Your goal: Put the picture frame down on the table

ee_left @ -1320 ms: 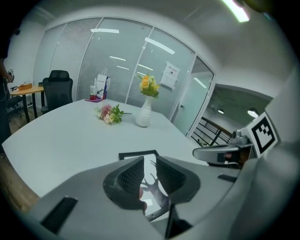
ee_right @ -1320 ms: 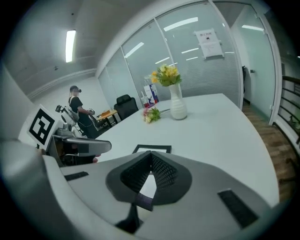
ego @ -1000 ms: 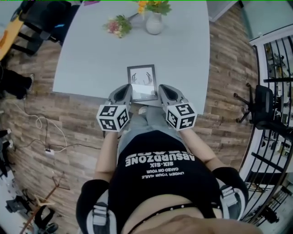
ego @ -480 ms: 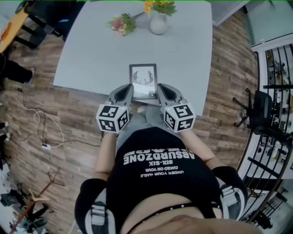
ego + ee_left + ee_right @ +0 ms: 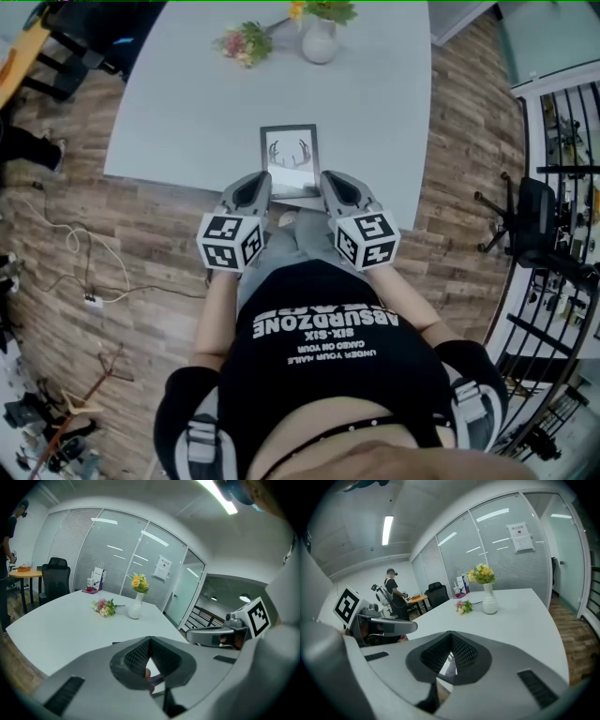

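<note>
The black-edged rectangular picture frame with an antler print (image 5: pixel 290 157) lies flat at the pale grey table's (image 5: pixel 178 112) near edge, at 12 o'clock from me. My left claw (image 5: pixel 260 182) sits at its 7 o'clock corner, my right claw (image 5: pixel 329 181) at 5 o'clock. Both claws' jaws are closed tip to tip; whether they pinch the frame I cannot tell. A white vase (image 5: pixel 319 43) stands farther off at 12 o'clock.

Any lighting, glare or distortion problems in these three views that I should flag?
Head view: evenly lit and sharp, though the fisheye bows the table edges; the picture frame shows no obvious glare. Left gripper view: ceiling light strip blown out, heavy barrel distortion, dark corners. Right gripper view: same dark corners, vase in focus.
</note>
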`<state>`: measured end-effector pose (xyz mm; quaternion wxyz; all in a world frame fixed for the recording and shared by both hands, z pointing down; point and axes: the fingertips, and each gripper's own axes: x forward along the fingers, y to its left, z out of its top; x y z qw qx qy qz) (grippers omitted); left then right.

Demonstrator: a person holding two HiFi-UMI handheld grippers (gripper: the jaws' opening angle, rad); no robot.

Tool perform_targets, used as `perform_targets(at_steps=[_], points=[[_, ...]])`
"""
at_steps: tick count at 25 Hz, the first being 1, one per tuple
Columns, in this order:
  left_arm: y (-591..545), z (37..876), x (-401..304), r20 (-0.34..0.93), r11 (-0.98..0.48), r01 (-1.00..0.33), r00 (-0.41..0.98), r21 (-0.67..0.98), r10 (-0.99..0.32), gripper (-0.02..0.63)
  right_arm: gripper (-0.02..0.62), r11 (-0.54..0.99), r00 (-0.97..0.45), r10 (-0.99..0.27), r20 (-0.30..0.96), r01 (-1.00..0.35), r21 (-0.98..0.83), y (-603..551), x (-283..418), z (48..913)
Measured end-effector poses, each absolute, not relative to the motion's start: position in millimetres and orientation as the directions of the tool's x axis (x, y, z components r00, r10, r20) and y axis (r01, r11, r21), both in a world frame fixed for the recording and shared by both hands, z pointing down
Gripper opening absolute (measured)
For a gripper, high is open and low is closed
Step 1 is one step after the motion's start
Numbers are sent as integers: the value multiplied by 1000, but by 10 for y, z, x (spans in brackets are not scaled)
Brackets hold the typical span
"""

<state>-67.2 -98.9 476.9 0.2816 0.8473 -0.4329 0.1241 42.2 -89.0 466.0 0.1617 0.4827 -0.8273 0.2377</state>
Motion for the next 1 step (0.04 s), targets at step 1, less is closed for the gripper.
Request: perform_targets(at_steps=[1], points=[[-989,4780,-665,455,-467,-803,595,370,-663,17,15,419,-480,-721,500,-877,-236,-889,435,4671]])
